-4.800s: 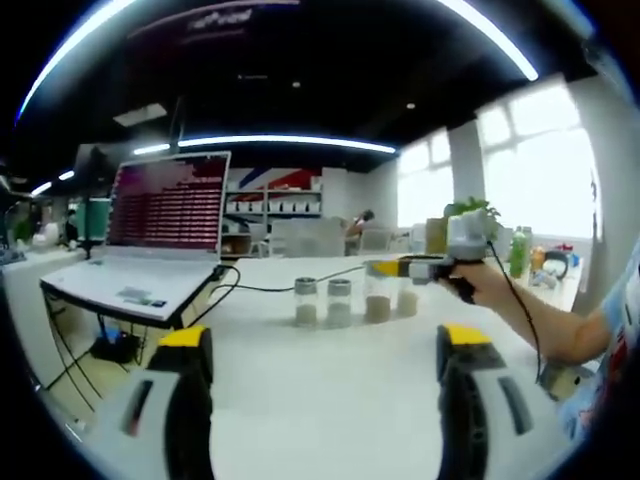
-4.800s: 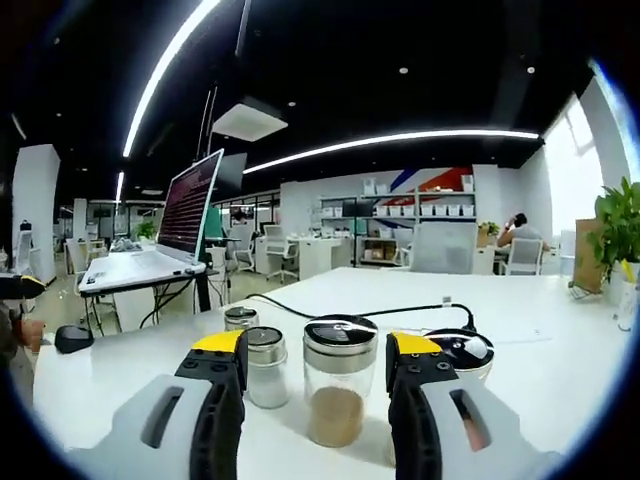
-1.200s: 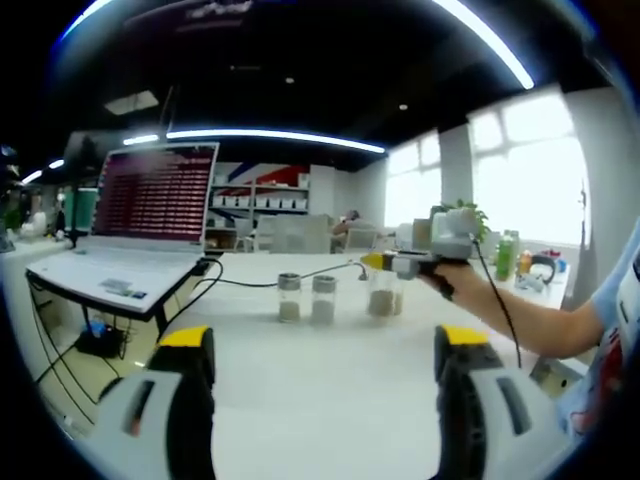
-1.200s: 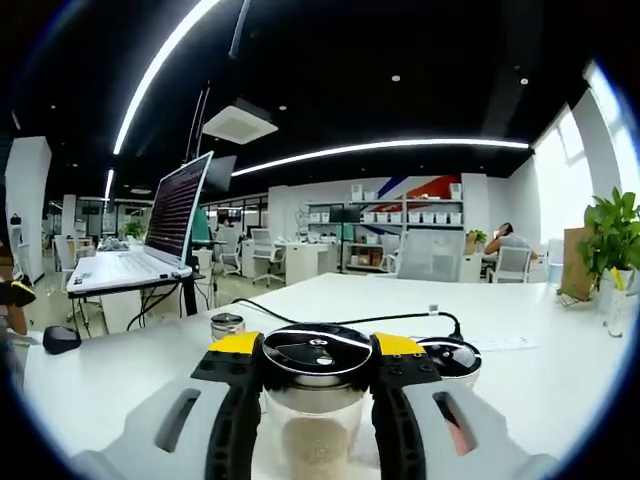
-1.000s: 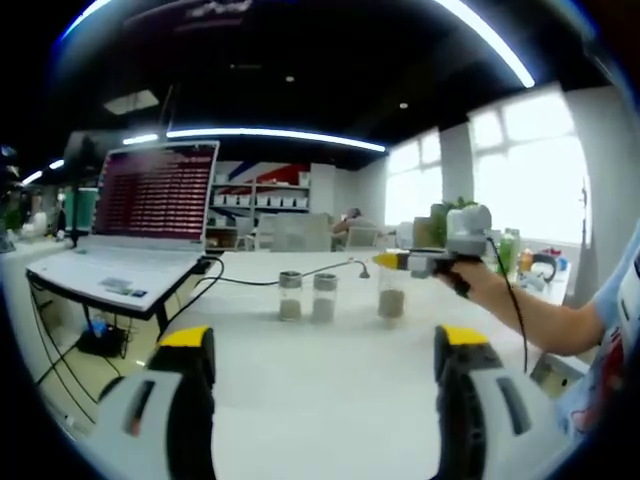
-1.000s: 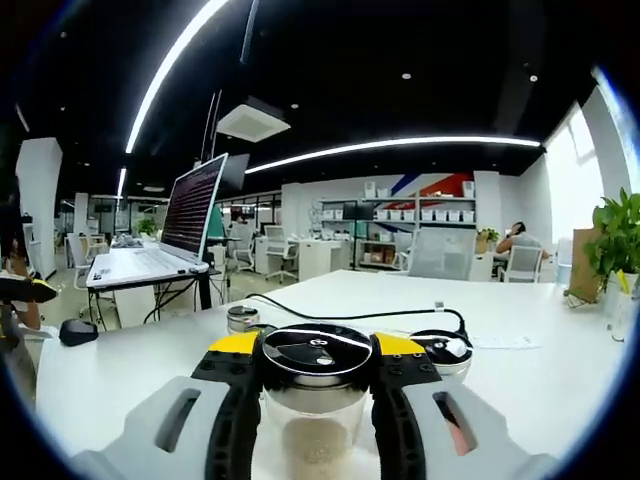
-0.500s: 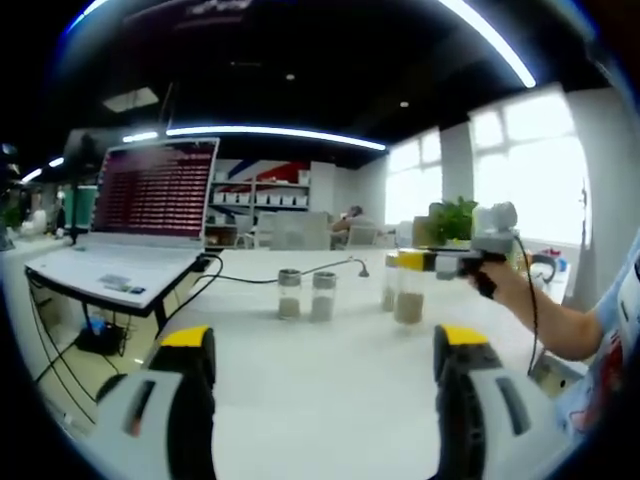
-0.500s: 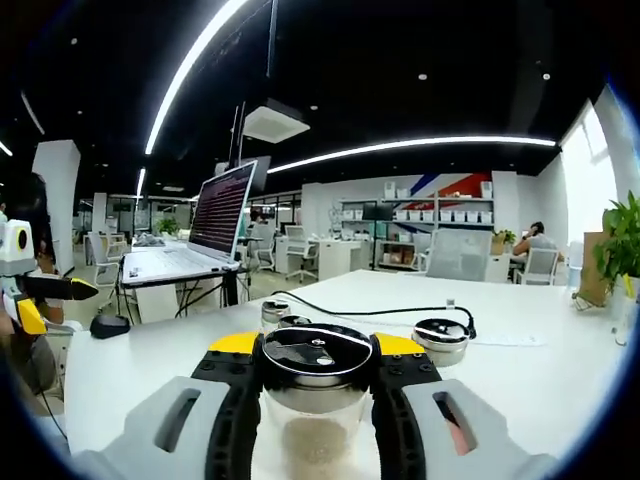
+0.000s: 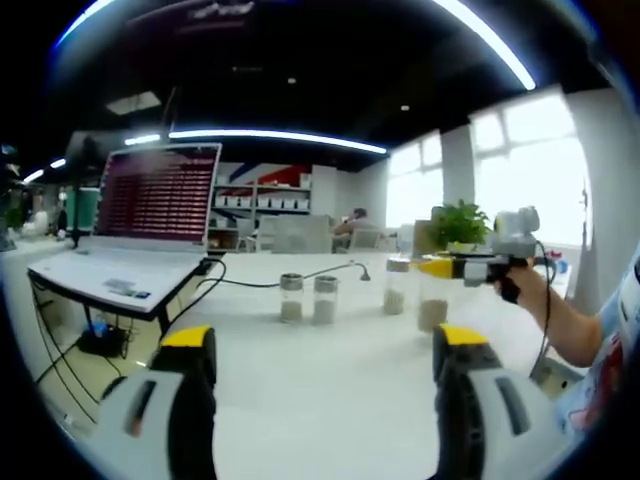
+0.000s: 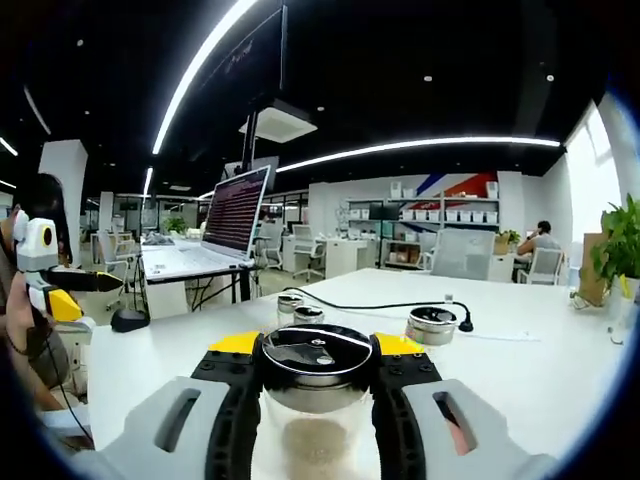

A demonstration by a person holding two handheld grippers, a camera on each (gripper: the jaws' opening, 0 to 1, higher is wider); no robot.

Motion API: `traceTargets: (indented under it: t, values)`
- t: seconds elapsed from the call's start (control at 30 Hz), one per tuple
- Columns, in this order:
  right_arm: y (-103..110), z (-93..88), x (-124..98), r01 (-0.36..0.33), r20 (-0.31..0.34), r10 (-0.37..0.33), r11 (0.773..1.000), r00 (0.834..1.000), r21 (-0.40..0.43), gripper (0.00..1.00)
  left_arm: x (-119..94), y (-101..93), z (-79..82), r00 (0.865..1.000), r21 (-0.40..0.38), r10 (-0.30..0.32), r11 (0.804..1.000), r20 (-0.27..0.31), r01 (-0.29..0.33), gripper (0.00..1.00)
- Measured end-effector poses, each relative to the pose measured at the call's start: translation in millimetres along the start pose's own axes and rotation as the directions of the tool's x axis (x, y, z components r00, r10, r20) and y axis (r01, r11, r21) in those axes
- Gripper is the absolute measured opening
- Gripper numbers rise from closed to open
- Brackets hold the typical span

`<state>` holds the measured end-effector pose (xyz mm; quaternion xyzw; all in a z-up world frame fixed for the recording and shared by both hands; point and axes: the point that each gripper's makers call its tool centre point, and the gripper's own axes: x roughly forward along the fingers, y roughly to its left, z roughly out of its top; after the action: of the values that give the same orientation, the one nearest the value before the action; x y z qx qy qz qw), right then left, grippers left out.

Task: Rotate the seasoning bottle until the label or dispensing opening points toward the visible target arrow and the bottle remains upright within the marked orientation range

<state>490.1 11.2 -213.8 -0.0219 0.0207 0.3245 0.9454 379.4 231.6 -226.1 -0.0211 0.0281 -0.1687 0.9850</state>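
Observation:
A clear glass seasoning bottle (image 10: 317,400) with a black lid and pale powder sits upright between the yellow-tipped jaws of my right gripper (image 10: 317,352), which is shut on it just under the lid. In the left gripper view the same bottle (image 9: 432,305) hangs from the right gripper (image 9: 435,268) at the right, apart from the other bottles, its base close to the white table (image 9: 320,350). My left gripper (image 9: 320,345) stands open low over the table, nothing between its jaws. I see no arrow mark.
Three more bottles (image 9: 291,298) (image 9: 323,298) (image 9: 395,288) stand in a loose row at mid-table. An open laptop (image 9: 150,215) sits on a stand at the left, with a black cable (image 10: 370,300) and mouse (image 10: 130,320). A plant (image 9: 460,222) stands behind; a person's arm (image 9: 580,320) enters right.
The right gripper, shut on the bottle, has carried it rightward away from the row of bottles. The left gripper has stayed open and still.

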Motion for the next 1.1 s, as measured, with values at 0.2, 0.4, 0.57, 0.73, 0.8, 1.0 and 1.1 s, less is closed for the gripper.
traceTargets:
  t: [0.2, 0.4, 0.57, 0.73, 0.8, 1.0, 1.1]
  values:
    - [6.2, -5.4, -7.5, -0.022, -0.005, 0.022, 1.0, 1.0, 0.014, 0.41, -0.1, -3.2, 0.0, 1.0, 0.026, -0.002, 1.0, -0.005, 0.002, 0.95]
    - [10.0, -12.1, -14.4, -0.036, -0.005, 0.036, 0.999, 0.999, 0.02, 0.41, -3.1, -0.4, 3.1, 1.0, 0.027, 0.011, 1.0, 0.011, -0.011, 0.94]
    - [12.6, -13.8, -18.9, -0.035, -0.007, 0.035, 0.999, 0.999, 0.0, 0.41, -3.7, 0.7, 3.7, 1.0, 0.032, 0.012, 0.999, 0.012, -0.012, 0.94]
    - [14.1, -17.6, -25.3, -0.04, -0.013, 0.04, 0.999, 0.999, 0.01, 0.41, -2.7, 0.4, -0.4, 1.0, 0.029, 0.006, 1.0, 0.0, -0.006, 0.94]
    - [15.5, -18.1, -28.0, -0.04, -0.009, 0.04, 0.999, 0.999, 0.006, 0.41, -3.2, -0.1, -1.7, 1.0, 0.03, 0.004, 1.0, -0.003, -0.003, 0.94]
    - [21.0, -23.7, -29.6, -0.058, -0.009, 0.058, 0.998, 0.998, 0.01, 0.41, -5.1, 1.0, 0.6, 1.0, 0.026, 0.007, 1.0, 0.005, -0.008, 0.94]
    - [21.6, -31.3, -28.3, -0.06, -0.016, 0.06, 0.998, 0.998, 0.018, 0.41, -4.6, 0.8, 0.5, 1.0, 0.029, 0.009, 1.0, 0.004, -0.009, 0.94]
